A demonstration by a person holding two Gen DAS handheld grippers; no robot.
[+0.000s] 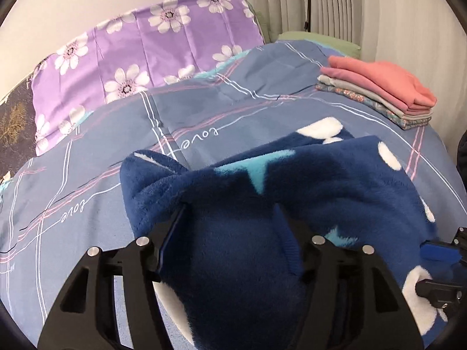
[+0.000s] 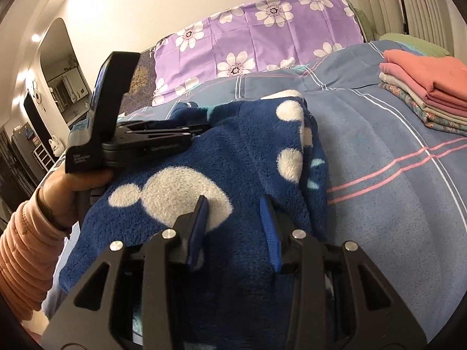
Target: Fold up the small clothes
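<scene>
Left fingers (image 1: 172,230): spread around bunched navy fleece garment (image 1: 306,180).
Right fingers (image 2: 270,224): apart, fleece between.
Upper right: folded clothes stack (image 1: 379,96).

Left hand-held gripper (image 1: 230,227) spread, right hand-held gripper (image 2: 235,218) spread

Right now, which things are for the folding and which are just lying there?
For the folding:
- blue fleece, the piece being folded
- left tongs, fleece between the open jaws
- right tongs, open over the fleece
- stack of folded clothes

Just lying there:
- blue bedspread
- purple flowered cover
- green pillow
</scene>
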